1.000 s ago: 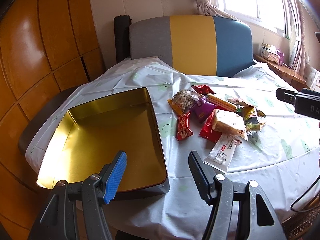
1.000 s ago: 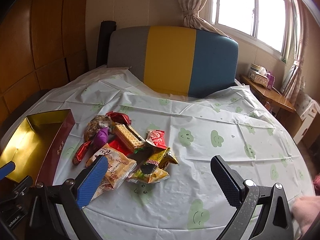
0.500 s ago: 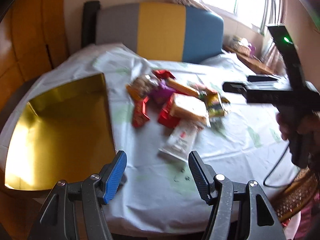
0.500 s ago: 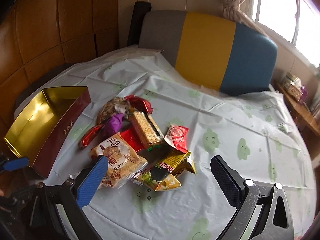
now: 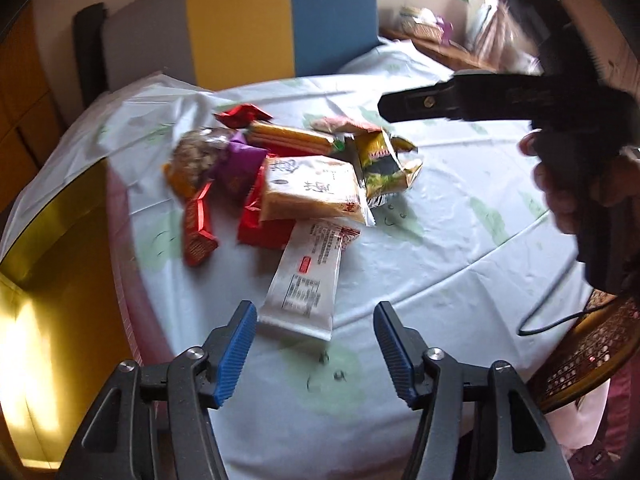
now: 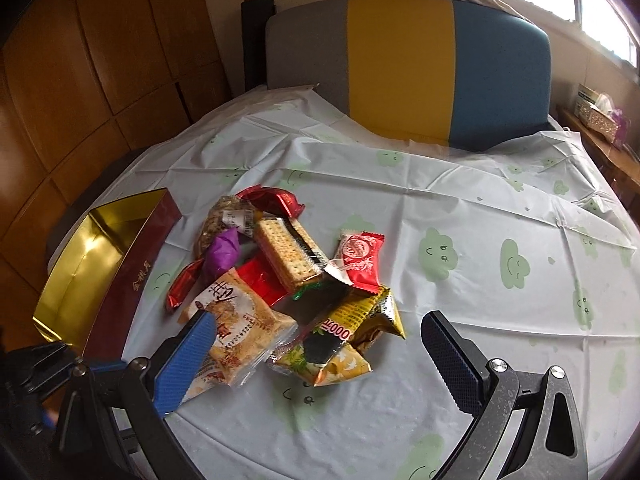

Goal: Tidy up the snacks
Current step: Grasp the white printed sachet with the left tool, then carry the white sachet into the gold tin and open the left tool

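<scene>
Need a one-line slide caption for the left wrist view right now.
Open left gripper faces a white packet at the near edge of the snack pile, gold box at left.

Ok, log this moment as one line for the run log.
left tongs: open, above white packet | right tongs: open, over snack pile | gold box: no snacks visible inside

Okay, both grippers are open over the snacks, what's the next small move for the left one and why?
Probably ease the left gripper forward and down onto the white packet. Its jaws are open and empty, and that packet is the nearest snack, lying flat just ahead between them at the edge of the pile. The gold box sits empty beside it.
</scene>
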`<state>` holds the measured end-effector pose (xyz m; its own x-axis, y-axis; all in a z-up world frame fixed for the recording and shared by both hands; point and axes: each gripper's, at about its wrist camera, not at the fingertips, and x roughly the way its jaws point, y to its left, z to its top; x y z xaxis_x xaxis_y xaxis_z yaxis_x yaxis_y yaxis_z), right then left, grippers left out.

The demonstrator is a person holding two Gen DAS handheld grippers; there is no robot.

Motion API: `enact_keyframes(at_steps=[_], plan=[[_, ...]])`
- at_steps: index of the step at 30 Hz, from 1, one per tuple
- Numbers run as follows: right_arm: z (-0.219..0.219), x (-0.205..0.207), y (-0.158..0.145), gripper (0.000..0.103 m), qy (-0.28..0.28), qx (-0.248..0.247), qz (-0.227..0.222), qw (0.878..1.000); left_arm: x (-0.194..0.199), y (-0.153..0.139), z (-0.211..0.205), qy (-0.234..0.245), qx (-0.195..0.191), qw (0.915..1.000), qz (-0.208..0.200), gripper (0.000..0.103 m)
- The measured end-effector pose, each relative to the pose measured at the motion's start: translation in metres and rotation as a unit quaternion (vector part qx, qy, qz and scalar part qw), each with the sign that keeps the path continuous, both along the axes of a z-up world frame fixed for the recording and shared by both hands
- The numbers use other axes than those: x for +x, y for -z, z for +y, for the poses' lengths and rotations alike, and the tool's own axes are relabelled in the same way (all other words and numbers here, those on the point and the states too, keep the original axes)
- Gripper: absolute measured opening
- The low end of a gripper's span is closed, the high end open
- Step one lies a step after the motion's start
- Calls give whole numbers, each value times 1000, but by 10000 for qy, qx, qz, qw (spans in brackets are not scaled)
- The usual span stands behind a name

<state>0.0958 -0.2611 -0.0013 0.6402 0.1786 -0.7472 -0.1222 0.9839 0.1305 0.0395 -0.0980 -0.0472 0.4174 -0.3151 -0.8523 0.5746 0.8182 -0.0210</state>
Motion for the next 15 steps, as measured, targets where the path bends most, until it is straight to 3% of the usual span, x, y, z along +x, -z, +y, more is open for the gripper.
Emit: enact_keyframes(at_steps=[9, 12, 15], plan=[[14, 1, 4, 103, -238, -272, 1, 9993, 26, 32, -15, 119, 202, 9994, 260, 68], [17, 3, 5, 103, -295, -327, -17, 9990, 20, 30, -13, 137, 160, 9998, -15, 40], [25, 4, 9, 103, -399, -448, -7, 9982, 18, 30, -7, 98, 2, 10000, 3, 38]])
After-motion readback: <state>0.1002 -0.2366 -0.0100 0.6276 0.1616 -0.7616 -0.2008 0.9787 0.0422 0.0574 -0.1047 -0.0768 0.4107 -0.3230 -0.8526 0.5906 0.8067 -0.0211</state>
